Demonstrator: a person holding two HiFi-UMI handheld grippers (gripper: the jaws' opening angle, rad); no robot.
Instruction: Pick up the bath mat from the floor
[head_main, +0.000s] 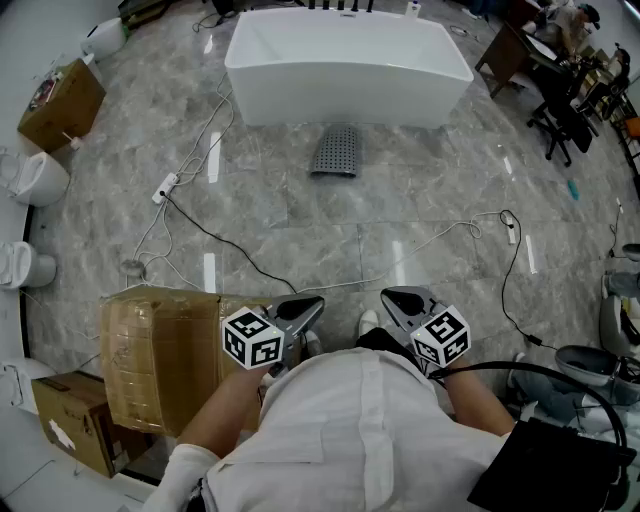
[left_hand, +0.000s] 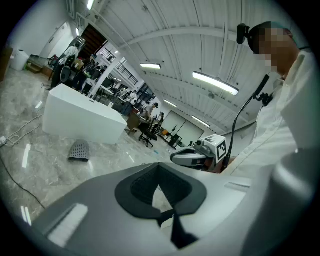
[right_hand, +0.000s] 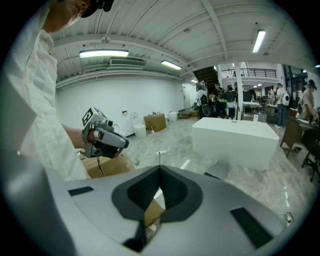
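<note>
One bath mat (head_main: 335, 152) beside one bathtub (head_main: 345, 62) — left claw (head_main: 314, 306) and right claw (head_main: 391, 298) both clenched.

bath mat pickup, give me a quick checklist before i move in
1. Bath mat located, on the floor in front of the bathtub: ok.
2. Nothing lying on the mat: ok.
3. Left hand-held gripper open for a grasp: not ok, jaws together, empty.
4. Right hand-held gripper open: not ok, jaws together, empty.
5. Way to the mat free: not ok, cables cross the floor between.
6. Mat within reach: not ok, well ahead of both grippers.
</note>
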